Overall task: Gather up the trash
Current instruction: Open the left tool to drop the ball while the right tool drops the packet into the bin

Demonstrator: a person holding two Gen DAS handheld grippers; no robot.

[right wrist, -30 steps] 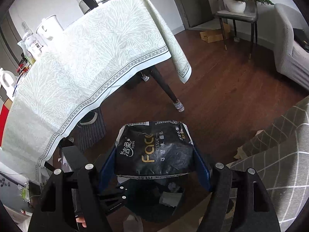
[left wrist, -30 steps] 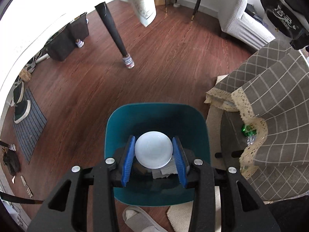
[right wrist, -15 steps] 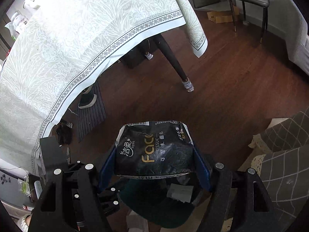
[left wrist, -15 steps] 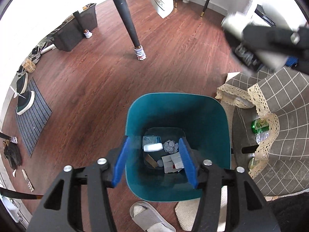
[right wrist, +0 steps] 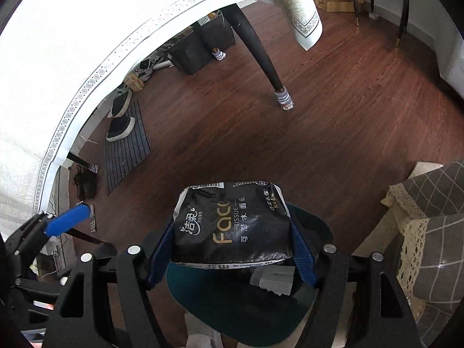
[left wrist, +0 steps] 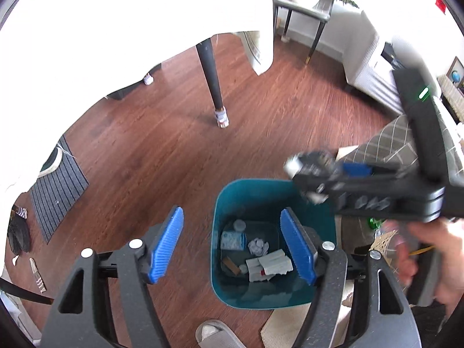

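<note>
Risk of black plastic tissue pack (right wrist: 232, 223), clamped in right tongs (right wrist: 232, 253), catching teal plastic bin (left wrist: 246, 194) rim at lower centre; left tongs (left wrist: 232, 246) opening, empty.

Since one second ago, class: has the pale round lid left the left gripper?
Yes. The left gripper is opening with nothing between its pads; the lid lies inside the teal bin.

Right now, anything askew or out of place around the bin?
Nothing spilled: the trash sits inside the teal bin. Odd bits on the floor: a lone grey slipper right against the bin's near side, and shoes left loose on the striped mat. The tissue pack in the right gripper looks crumpled.
</note>
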